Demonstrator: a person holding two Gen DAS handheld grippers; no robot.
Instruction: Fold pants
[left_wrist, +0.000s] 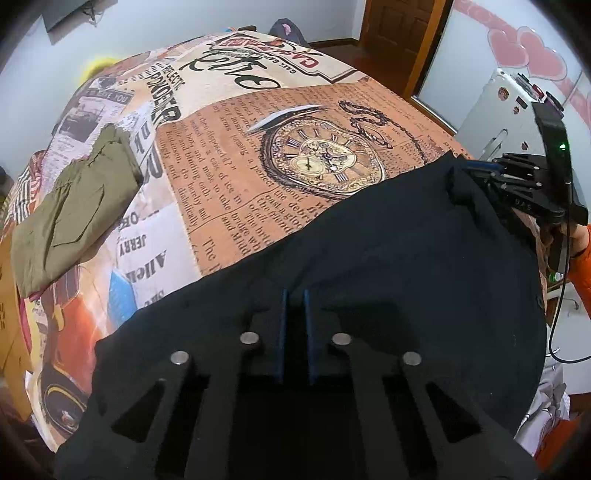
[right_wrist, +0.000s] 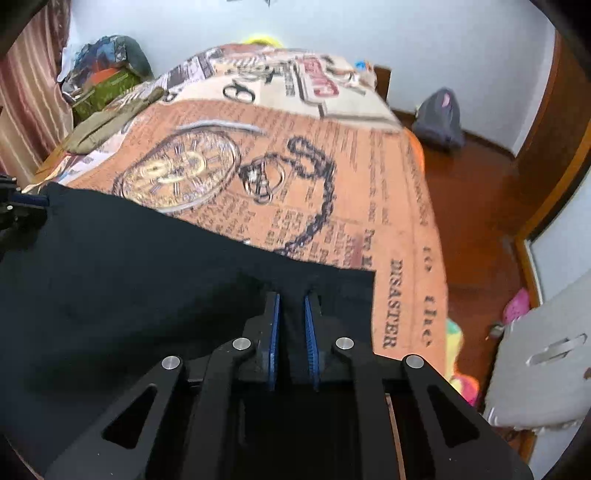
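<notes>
Left wrist view: left gripper (left_wrist: 294, 295) at 6 o'clock, blue pads close together, pinching a fold of the black pants (left_wrist: 369, 266) between them.
Right wrist view: right gripper (right_wrist: 292, 295) at 6 o'clock, blue pads nipping black cloth near the pants' right corner; frame is motion-blurred.
Pants: black, spread across the near end of the bed (left_wrist: 229, 155), filling the lower half of both views; far edge runs from 8 o'clock up to 2 o'clock in the left view.
Right gripper seen from left: at 3 o'clock, clamped on the far corner of the pants, raising a small peak of cloth there.
Left gripper seen from right: at 9 o'clock, only its tip showing, touching the pants' left corner.
Bed cover: newspaper print with a pocket watch (left_wrist: 325, 158) and chain, orange panel just beyond the pants.
Olive garment (left_wrist: 74, 210): folded, at 9 o'clock on the bed, well apart from the pants.
Backpack (right_wrist: 439, 118): on wood floor at 2 o'clock in right view.
Door (left_wrist: 399, 33): brown, at 1 o'clock in left view.
</notes>
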